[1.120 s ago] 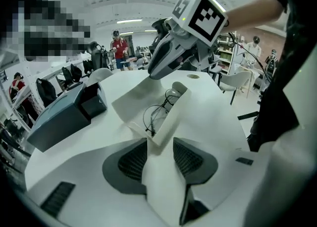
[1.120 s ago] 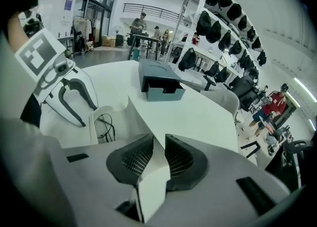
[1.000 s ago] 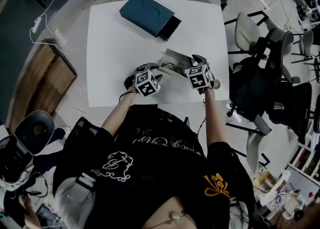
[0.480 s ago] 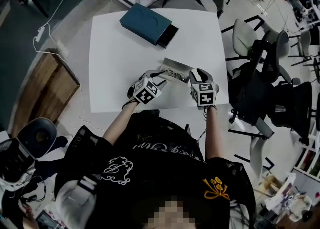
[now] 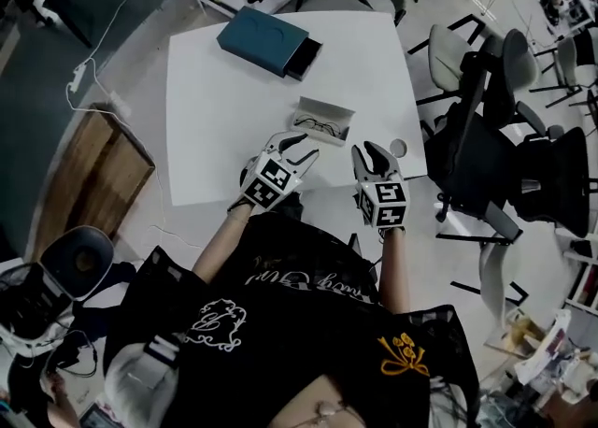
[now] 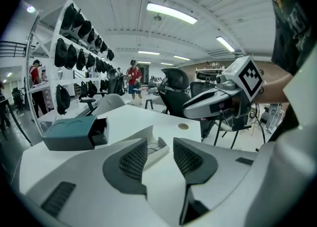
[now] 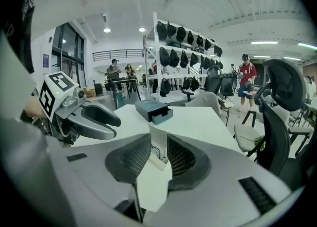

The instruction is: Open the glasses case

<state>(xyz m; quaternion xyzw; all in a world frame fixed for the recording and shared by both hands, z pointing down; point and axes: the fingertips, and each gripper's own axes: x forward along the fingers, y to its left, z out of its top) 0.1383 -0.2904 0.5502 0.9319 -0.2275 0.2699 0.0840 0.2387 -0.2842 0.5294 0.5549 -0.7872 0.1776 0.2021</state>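
Glasses case (image 5: 322, 121) open on table (image 5: 213, 127)

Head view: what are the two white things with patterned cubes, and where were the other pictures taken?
A person holds a gripping tool in each hand; the cubes belong to them. The head view looks down from the person's head. The other two come from cameras on the left tool and the right tool. On the table lie an open glasses case with glasses inside, a teal box and a disc. Both tools are empty; the right tool's jaws are closing.
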